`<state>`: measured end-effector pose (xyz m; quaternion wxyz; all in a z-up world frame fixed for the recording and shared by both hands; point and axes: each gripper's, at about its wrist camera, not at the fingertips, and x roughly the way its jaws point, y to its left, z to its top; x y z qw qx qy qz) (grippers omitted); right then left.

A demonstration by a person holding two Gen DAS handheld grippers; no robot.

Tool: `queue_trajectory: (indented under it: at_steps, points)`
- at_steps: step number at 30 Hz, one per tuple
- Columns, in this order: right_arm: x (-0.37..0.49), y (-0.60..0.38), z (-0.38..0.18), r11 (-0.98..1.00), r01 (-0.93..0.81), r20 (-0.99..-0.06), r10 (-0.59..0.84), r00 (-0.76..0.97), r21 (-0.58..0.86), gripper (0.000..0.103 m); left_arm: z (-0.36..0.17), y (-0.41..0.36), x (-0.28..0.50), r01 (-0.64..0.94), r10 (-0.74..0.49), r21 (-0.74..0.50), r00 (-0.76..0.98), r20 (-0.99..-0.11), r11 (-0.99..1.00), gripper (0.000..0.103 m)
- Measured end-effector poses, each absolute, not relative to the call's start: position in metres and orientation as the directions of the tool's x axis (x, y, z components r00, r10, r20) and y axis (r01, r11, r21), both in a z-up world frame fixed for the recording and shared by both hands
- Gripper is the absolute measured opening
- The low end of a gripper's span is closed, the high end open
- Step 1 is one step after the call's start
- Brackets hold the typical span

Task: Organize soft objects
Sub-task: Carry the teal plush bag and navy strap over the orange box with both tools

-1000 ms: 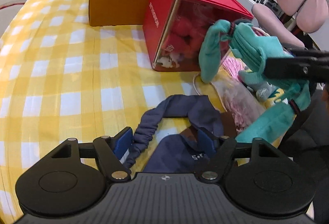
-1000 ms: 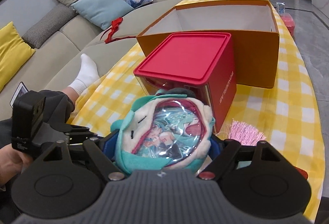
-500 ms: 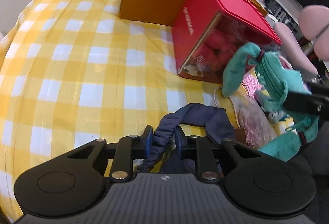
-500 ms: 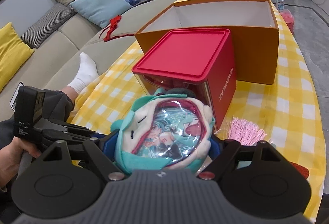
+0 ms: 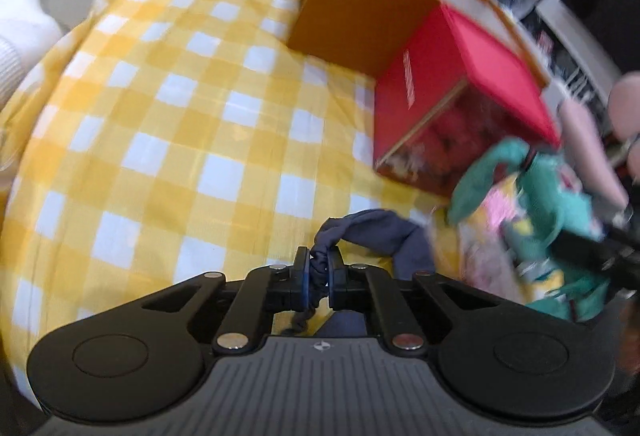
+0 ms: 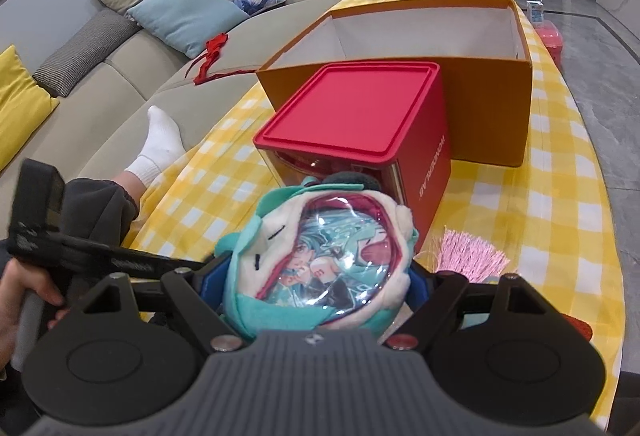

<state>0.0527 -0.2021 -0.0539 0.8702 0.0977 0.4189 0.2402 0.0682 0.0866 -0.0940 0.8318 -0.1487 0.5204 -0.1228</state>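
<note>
My left gripper (image 5: 319, 260) is closing its jaws on the gathered elastic edge of a navy cloth (image 5: 376, 232), which the blue pads pinch just above the yellow checked tablecloth (image 5: 180, 123). My right gripper (image 6: 316, 276) is shut on a teal and white plush pouch (image 6: 320, 252) with a clear printed window, held in front of the red lidded box (image 6: 352, 107). In the left wrist view the same teal plush (image 5: 560, 211) hangs blurred at the right. An open orange box (image 6: 492, 107) stands behind the red box.
A pink tassel bundle (image 6: 468, 252) lies right of the plush. The red box (image 5: 452, 83) has a clear front with red toys inside. A grey sofa (image 6: 120, 75) with cushions runs along the left, and a person's socked foot (image 6: 160, 143) rests beside the table.
The left jaws went from wide open to pinched on the navy cloth's elastic edge, and that gripper rolled and lifted a little. The right gripper with the plush stayed still.
</note>
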Motion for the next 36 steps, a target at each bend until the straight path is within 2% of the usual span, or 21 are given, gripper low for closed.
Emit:
queue_trajectory:
  at_steps: [5,9,12,23,29,36]
  points:
    - [0.050,-0.203,-0.050,0.862,-0.337,-0.676,0.506,0.535,0.378,0.082,-0.065,0.092,0.057,0.055,-0.303,-0.321,0.508,-0.806,0.946,0.009]
    - [0.046,-0.204,-0.043,0.823,-0.352,-0.635,0.568,0.524,0.446,0.082,-0.046,0.093,0.049,0.071,-0.304,-0.320,0.557,-0.773,0.945,0.009]
    - [0.043,-0.201,-0.036,0.816,-0.369,-0.618,0.578,0.533,0.445,0.082,-0.033,0.087,0.043,0.095,-0.281,-0.283,0.604,-0.746,0.954,0.009]
    - [0.032,-0.203,0.011,0.785,-0.423,-0.502,0.616,0.606,0.452,0.082,0.020,0.086,0.034,0.124,-0.352,-0.382,0.707,-0.613,0.916,0.009]
    - [0.035,-0.205,0.039,0.775,-0.453,-0.443,0.627,0.641,0.440,0.082,0.051,0.080,0.042,0.173,-0.364,-0.368,0.752,-0.549,0.914,0.009]
    - [0.056,-0.209,0.064,0.777,-0.468,-0.388,0.621,0.681,0.422,0.082,0.069,0.068,0.068,0.194,-0.369,-0.359,0.768,-0.523,0.913,0.009]
